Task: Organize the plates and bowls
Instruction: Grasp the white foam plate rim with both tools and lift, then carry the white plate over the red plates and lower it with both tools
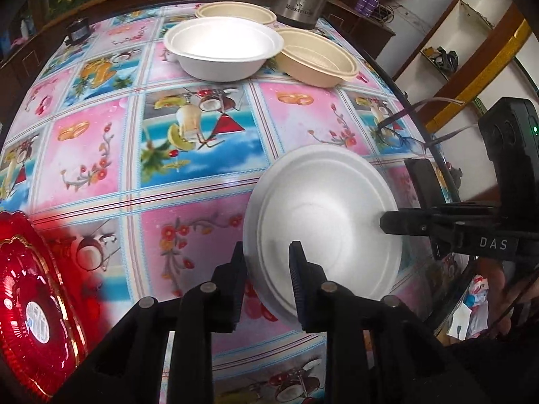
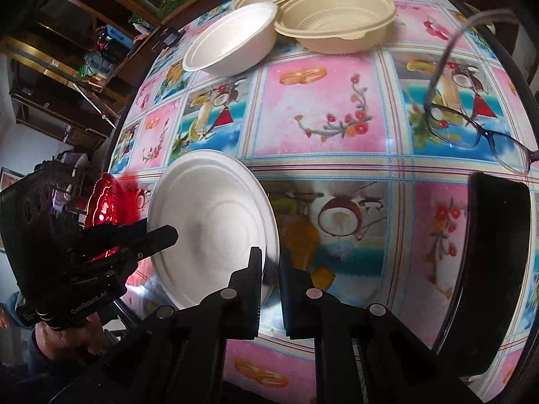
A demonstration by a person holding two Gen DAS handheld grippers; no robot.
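tablecloth point(image 1: 188, 175), white plate point(image 1: 323, 222) double-gripped edgewise

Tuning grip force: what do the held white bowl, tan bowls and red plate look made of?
White bowl: matte moulded pulp or foam, soft sheen. Tan bowls: matte fibre or plastic, ribbed floor; unclear which. Red plate: glossy translucent plastic or glass, gold-trimmed scalloped rim.

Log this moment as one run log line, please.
stage: white bowl lifted, tilted | left claw: shut on rim | right claw: shut on opposite rim | stack target: far white bowl, beige bowls beside
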